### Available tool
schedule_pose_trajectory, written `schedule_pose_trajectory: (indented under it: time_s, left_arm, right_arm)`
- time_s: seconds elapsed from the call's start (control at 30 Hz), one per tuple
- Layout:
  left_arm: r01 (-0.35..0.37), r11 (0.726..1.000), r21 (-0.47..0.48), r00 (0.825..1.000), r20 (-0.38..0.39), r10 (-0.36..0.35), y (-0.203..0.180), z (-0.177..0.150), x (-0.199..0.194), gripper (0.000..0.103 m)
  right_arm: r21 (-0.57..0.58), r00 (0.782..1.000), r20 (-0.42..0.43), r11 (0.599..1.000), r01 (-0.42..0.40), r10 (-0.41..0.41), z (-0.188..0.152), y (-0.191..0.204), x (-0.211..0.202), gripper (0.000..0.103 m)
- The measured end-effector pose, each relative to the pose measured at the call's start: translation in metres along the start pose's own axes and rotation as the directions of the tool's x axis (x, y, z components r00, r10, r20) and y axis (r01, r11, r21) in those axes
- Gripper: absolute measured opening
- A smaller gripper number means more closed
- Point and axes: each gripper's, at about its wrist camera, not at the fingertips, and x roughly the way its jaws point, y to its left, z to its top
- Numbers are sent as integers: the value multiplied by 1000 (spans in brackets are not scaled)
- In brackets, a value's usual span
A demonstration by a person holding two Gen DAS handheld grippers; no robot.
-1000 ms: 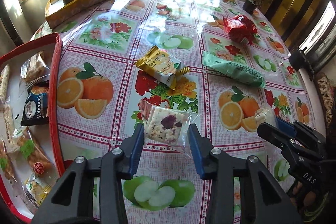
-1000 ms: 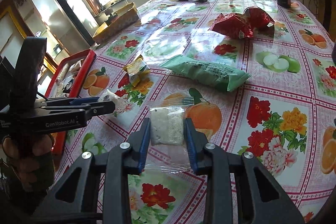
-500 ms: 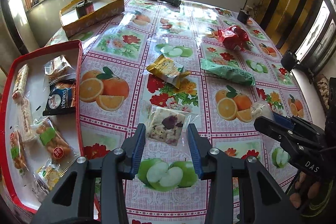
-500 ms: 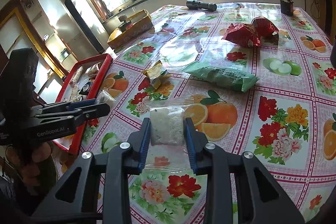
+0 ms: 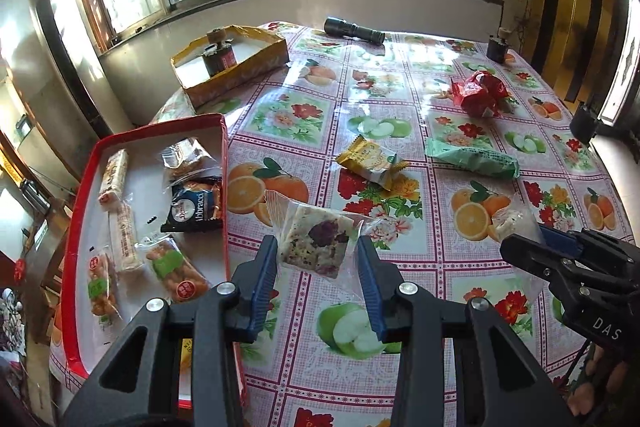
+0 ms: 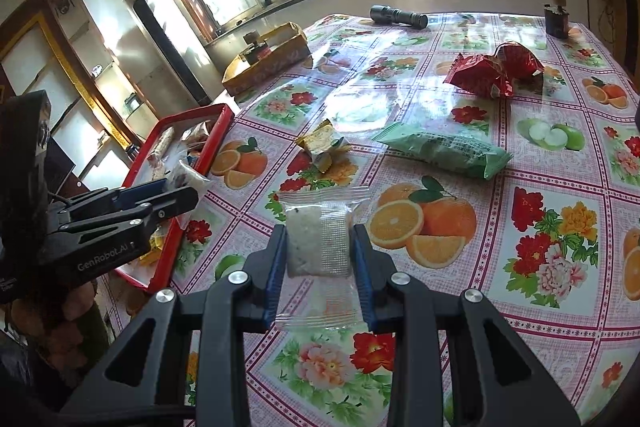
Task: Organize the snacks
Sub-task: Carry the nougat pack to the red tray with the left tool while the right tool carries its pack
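Gripping one clear-wrapped snack apiece, both tongs hang above the tabletop: the left tongs (image 5: 317, 259) are clamped on a nougat square with a purple centre (image 5: 316, 242), the right tongs (image 6: 319, 251) on a white rice cake (image 6: 318, 243), apparently bound for the red tray (image 5: 82, 195) at the tabletop's left edge.

A clear-wrapped nougat square with a purple centre (image 5: 316, 242) is held tilted above the tablecloth. A clear-wrapped white rice cake (image 6: 318, 241) is held upright. A yellow packet (image 5: 370, 159) lies at twelve o'clock of the nougat, a green packet (image 5: 472, 159) at two.
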Motion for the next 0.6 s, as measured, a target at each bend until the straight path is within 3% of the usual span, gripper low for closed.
schedule_pose_trajectory:
  time_s: [0.6]
  left_arm:
    - [-79,994,-81,996,39,83,47,-5,-15,39]
  right_arm:
    - [-71,999,-15,996,-52,51,10,45,14,34]
